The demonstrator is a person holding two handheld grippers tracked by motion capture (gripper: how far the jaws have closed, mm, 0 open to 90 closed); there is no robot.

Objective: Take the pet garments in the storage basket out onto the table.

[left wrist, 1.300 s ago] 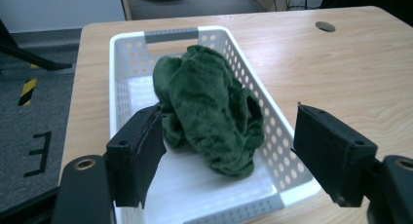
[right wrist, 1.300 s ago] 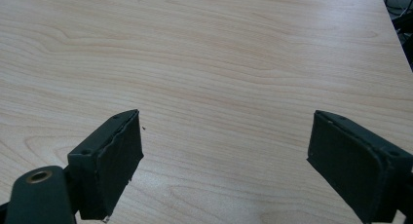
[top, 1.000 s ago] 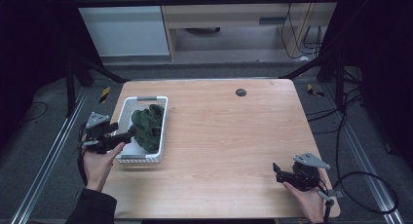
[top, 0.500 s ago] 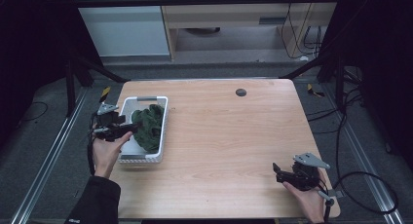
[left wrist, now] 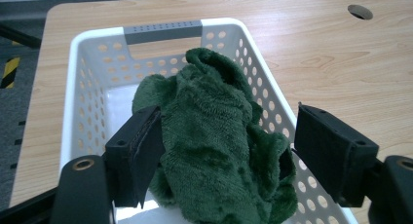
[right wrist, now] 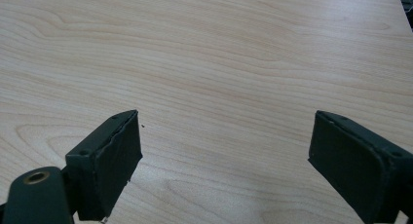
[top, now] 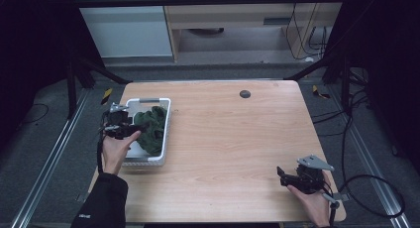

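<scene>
Between the left claw's [left wrist: 226, 151] spread jaws: green cloth [left wrist: 214, 141].

A dark green plush cloth [left wrist: 214, 151] lies crumpled in a white perforated basket [left wrist: 92, 68] (grey handle strip on the far rim). The heap sits between the wide-apart jaws of the left hand-held gripper [left wrist: 229, 151], brushing the left jaw, and leans toward the basket's right wall, its top above the rim.
</scene>
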